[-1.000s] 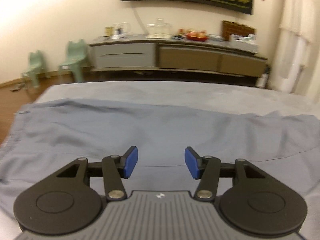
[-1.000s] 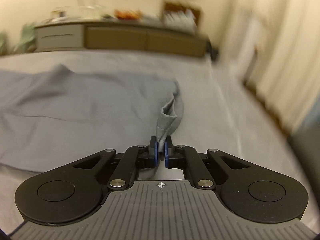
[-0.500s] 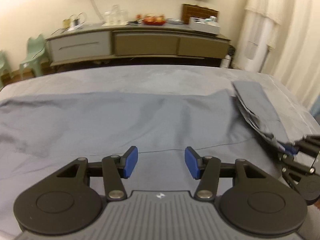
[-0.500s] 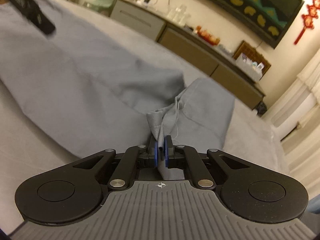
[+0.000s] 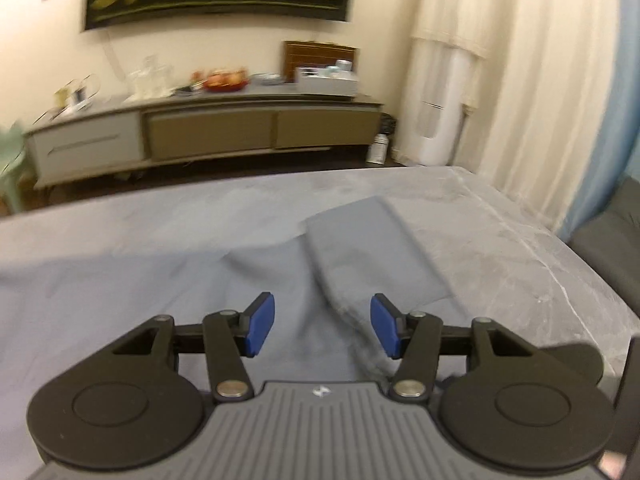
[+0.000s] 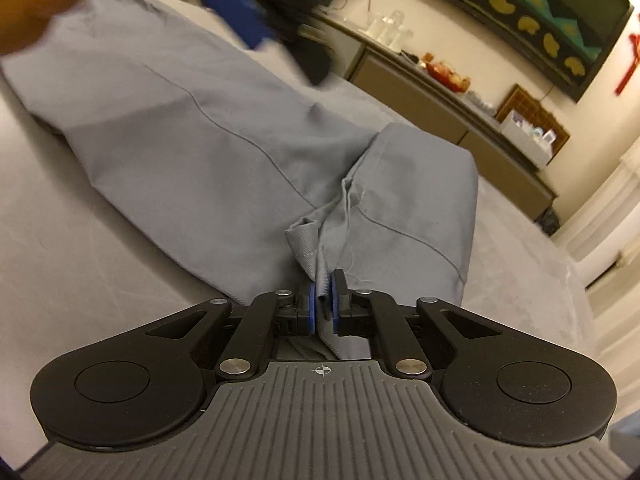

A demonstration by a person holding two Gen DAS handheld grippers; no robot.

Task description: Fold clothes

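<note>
A grey-blue garment (image 6: 192, 128) lies spread on the grey bed cover (image 6: 72, 248), its near end folded over into a flap (image 6: 420, 192). My right gripper (image 6: 322, 307) is low on the cover with a bunched hem (image 6: 308, 244) standing between its blue pads; its jaws are opening and the cloth still touches both pads. The left gripper (image 5: 322, 330) hangs open over the garment (image 5: 120, 288) with nothing between its fingers, just left of the folded flap (image 5: 372, 248). In the right wrist view it shows as a blur, the left gripper (image 6: 256, 16), above the cloth.
A long low sideboard (image 5: 224, 132) with dishes and boxes stands against the far wall. White curtains (image 5: 520, 80) hang at the right, beside a white appliance (image 5: 440, 104). The bed's right edge (image 5: 568, 280) meets a dark seat (image 5: 608, 248). A hand (image 6: 36, 4) shows at top left.
The left gripper has swept right over the garment to the folded flap. The right gripper rolled and brought the hem down onto the bed, then stayed still.
</note>
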